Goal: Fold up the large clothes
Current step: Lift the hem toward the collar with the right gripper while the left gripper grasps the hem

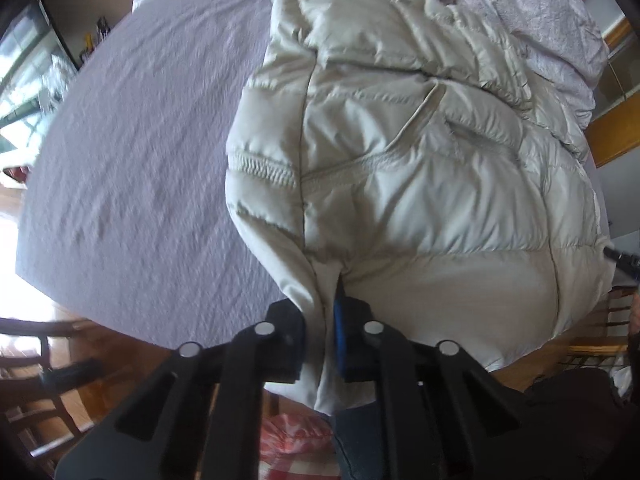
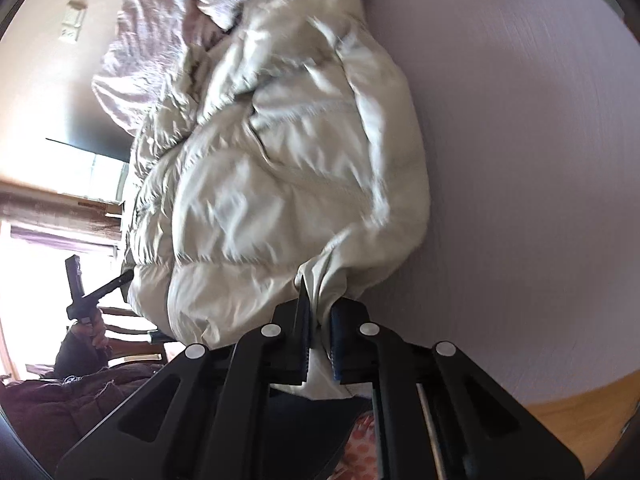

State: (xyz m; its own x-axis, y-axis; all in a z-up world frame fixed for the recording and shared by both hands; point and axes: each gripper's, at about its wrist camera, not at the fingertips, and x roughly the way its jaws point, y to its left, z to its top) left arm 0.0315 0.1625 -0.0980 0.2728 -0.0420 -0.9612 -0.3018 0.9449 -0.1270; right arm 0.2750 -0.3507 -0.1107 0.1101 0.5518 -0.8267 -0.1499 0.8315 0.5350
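A cream quilted puffer jacket [image 1: 400,160] lies spread on a lavender cloth-covered surface [image 1: 140,140]. My left gripper [image 1: 326,306] is shut on the jacket's near hem, and a fold of cream fabric runs down between its black fingers. In the right wrist view the same jacket [image 2: 280,168] stretches away from me. My right gripper [image 2: 322,310] is shut on another corner of that hem, with cloth pinched between the blue pads. The left gripper [image 2: 125,278] shows there too, at the jacket's far-left edge, held by a person's hand [image 2: 94,330].
Crumpled pale pink fabric [image 1: 540,20] is heaped at the far end, beyond the jacket's hood. Wooden chairs [image 1: 40,360] stand around the surface, whose near edge [image 2: 540,392] drops to wooden floor. A dark maroon padded garment [image 2: 60,400] is at lower left, and a red patterned cloth [image 1: 296,440] sits below.
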